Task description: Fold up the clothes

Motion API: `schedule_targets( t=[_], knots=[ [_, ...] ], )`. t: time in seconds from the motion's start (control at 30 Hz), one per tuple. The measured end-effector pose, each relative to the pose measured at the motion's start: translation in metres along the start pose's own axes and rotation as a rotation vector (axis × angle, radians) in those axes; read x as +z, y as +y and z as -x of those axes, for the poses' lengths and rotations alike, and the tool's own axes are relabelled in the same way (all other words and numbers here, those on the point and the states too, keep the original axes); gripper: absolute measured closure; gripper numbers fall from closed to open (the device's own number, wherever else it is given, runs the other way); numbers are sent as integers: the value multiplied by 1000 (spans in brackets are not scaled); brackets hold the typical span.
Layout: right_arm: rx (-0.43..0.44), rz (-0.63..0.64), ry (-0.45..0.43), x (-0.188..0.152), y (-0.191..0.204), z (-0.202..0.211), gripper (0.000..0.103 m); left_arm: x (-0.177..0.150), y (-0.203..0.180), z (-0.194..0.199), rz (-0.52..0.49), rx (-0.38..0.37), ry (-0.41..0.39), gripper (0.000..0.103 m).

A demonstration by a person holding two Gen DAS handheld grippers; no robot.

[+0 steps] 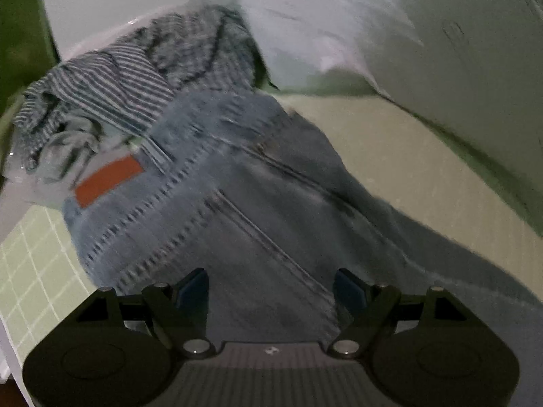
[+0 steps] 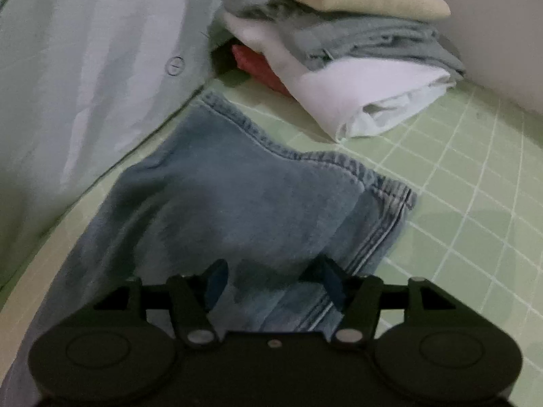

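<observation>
Blue jeans point(image 1: 237, 196) lie flat on the green grid mat point(image 1: 30, 264). The left wrist view shows their waist end with a brown leather patch point(image 1: 107, 179). My left gripper point(image 1: 271, 291) is open, just above the denim, holding nothing. The right wrist view shows the hem end of the jeans point(image 2: 244, 196) with a stitched cuff. My right gripper point(image 2: 273, 283) is open, low over the leg near its side seam, holding nothing.
A heap of striped and checked clothes point(image 1: 129, 81) lies beyond the waist. A pale shirt with a button point(image 2: 85, 68) lies alongside the jeans. A stack of folded clothes point(image 2: 342, 54), beige, grey, white and red, stands past the hem. Green grid mat point(image 2: 475, 203) lies to the right.
</observation>
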State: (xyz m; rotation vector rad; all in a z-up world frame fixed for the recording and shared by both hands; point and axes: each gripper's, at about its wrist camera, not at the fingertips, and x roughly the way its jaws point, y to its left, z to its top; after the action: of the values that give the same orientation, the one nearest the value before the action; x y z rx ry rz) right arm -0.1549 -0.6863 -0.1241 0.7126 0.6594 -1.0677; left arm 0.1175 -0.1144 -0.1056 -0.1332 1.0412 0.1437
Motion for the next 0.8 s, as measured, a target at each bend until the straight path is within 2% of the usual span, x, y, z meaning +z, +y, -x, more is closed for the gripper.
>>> schedule_targets(
  t=[0.03, 0.1, 0.13, 0.17, 0.23, 0.3, 0.37, 0.43, 0.6, 0.7, 0.73, 0.77, 0.8],
  knots=[
    [-8, 5, -6, 1, 0, -3, 44, -2, -4, 0, -12, 4, 2, 20],
    [-19, 23, -22, 5, 2, -7, 65, -4, -9, 1, -34, 16, -2, 19],
    [-20, 24, -23, 8, 1, -9, 87, -5, -11, 1, -40, 20, -3, 19],
    [-10, 21, -21, 12, 0, -9, 97, -5, -11, 1, -42, 20, -3, 19],
    [17, 39, -34, 20, 1, 0, 98, -4, -9, 1, -36, 19, -1, 19],
    [34, 89, -94, 27, 4, 26, 99, -2, -6, 2, -23, 24, 0, 19],
    [57, 95, -167, 34, -2, 61, 99, -2, 0, 2, -10, 37, -3, 19],
    [49, 51, -199, 37, -18, 84, 99, -1, 4, 1, 2, 46, -3, 19],
    [-141, 91, -18, 7, -51, 34, 96, 1, 10, -3, 14, 39, 10, 19],
    [-191, 105, -6, -5, -51, 32, 79, 7, 8, 3, -12, 48, -12, 19],
    [-197, 111, -20, -6, -47, 36, 65, 10, 8, 6, -16, 45, -25, 19],
    [-197, 117, -39, -7, -42, 40, 57, 13, 8, 8, -19, 41, -35, 19],
    [-199, 121, -53, -6, -37, 44, 44, 17, 7, 9, -23, 35, -43, 19]
  ],
)
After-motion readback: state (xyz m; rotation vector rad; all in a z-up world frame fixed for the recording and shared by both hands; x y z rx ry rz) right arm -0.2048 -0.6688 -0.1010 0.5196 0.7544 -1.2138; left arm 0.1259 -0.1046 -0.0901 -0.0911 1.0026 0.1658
